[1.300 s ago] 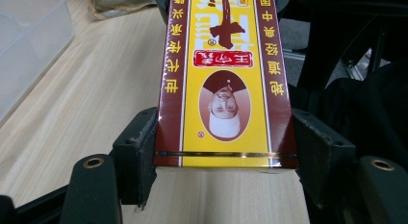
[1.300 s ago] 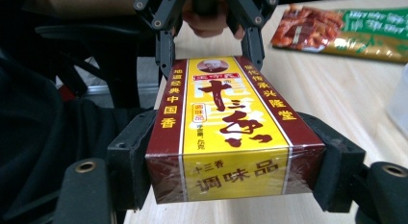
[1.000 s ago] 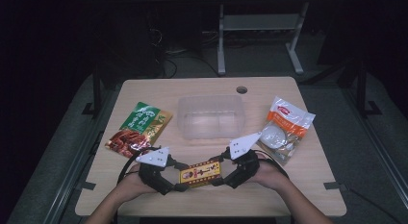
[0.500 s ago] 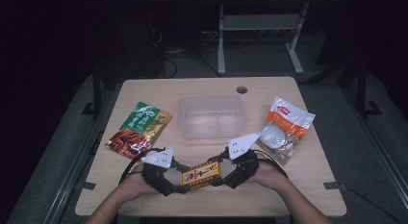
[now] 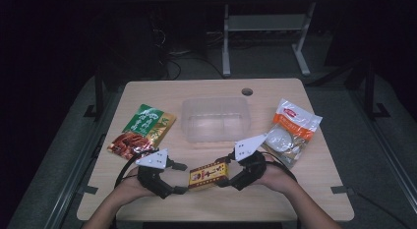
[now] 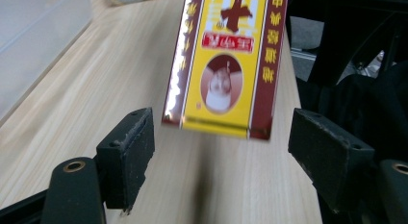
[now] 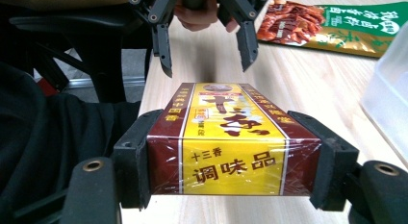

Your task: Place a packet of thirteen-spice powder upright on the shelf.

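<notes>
right gripper [image 5: 227, 174]: clamped on the near-right end of the seasoning box [image 5: 210, 175], jaws pressed flat on both sides; its own view shows that clearly

left gripper [image 5: 178, 178]: jaws spread wide, sitting just off the box's left end, not touching it

seasoning box: yellow and maroon, held low over the near edge of the table [image 5: 295, 199], between the two grippers

clear tub [image 5: 215, 119]: middle of the table, farther back

green snack bag [image 5: 141, 130]: far left

white and orange bag [image 5: 291, 131]: far right
</notes>
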### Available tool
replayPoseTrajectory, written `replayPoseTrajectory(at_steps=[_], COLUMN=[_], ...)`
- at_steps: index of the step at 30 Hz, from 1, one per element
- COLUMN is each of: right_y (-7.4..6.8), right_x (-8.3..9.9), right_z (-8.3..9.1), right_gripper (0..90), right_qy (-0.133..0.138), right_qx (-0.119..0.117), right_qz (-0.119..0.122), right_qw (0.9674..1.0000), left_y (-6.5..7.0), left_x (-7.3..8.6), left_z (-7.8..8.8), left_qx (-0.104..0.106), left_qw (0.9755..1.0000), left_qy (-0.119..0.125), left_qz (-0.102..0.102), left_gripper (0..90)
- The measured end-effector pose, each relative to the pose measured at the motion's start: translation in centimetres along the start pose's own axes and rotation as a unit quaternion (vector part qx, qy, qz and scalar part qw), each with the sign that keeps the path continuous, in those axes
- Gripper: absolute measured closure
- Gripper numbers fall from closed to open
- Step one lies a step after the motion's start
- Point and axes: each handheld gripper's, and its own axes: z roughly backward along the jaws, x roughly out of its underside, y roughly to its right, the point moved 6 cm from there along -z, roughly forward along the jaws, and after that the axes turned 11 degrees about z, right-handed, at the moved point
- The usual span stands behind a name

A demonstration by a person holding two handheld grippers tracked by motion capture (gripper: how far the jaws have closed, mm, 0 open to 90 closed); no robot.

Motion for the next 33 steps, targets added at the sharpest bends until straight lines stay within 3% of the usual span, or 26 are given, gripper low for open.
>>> replayPoseTrajectory(at_steps=[10, 13, 17, 24, 26, 33], right_y=[0.5, 1.0, 1.8, 4.0, 4.8, 7.1], right_x=[-0.1, -0.3, -0.9, -2.2, -2.5, -3.8], right_z=[0.7, 1.2, 1.7, 2.4, 2.5, 2.3], right_gripper=[31.7, 31.7, 31.7, 31.7, 31.7, 31.7], right_qy=[-0.025, -0.029, -0.026, -0.031, -0.039, -0.063], right_qx=[0.016, 0.021, 0.025, 0.039, 0.042, 0.05], right_qz=[0.003, 0.011, 0.003, 0.009, 0.019, 0.021], right_qw=[0.9995, 0.9993, 0.9994, 0.9987, 0.9982, 0.9965], left_y=[-0.8, -1.3, -1.5, -2.1, -2.1, -2.1], left_x=[1.8, 2.2, 2.4, 2.9, 3.0, 3.1], left_z=[0.6, 1.1, 1.6, 1.6, 1.5, 1.2], left_qx=[-0.045, -0.06, -0.07, -0.076, -0.076, -0.077], left_qw=[0.9977, 0.9965, 0.996, 0.9955, 0.9954, 0.9954], left_qy=[-0.033, -0.03, -0.019, -0.026, -0.025, -0.036], left_qz=[0.04, 0.05, 0.053, 0.05, 0.052, 0.043], left_gripper=[22.3, 22.3, 22.5, 22.5, 22.5, 22.6])
